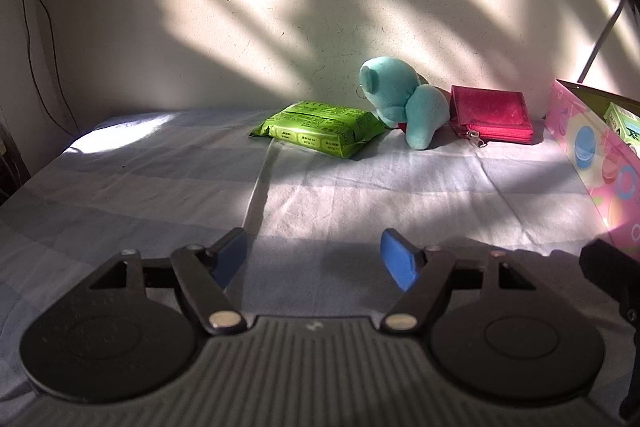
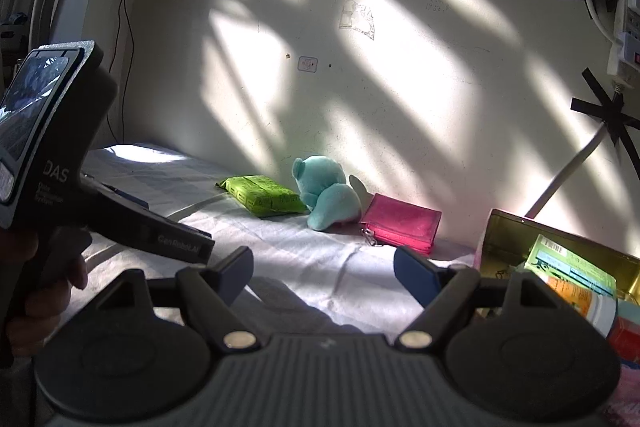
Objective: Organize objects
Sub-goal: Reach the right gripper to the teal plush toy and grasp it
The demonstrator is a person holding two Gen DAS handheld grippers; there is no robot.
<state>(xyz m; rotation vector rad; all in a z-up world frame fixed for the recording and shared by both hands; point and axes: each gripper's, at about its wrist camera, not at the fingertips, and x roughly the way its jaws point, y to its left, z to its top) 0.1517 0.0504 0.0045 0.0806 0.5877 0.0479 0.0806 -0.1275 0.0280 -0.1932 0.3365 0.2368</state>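
Three things lie in a row against the wall on the pale striped sheet: a green tissue pack (image 1: 322, 131) (image 2: 264, 195), a teal plush toy (image 1: 408, 101) (image 2: 326, 193) leaning on its side, and a pink zip wallet (image 1: 492, 115) (image 2: 402, 225). My left gripper (image 1: 316, 259) hovers over the sheet well short of them, open, nothing between its blue pads. My right gripper (image 2: 324, 273) is also open and empty, short of the wallet. The left gripper's body and the hand holding it fill the left side of the right wrist view.
A pink patterned box (image 1: 592, 155) (image 2: 500, 239) stands open at the right, holding a green carton (image 2: 572, 267), a bottle and other items. A wall runs behind the bed. Black cables hang at the left; a power strip and taped cord (image 2: 624, 39) sit at upper right.
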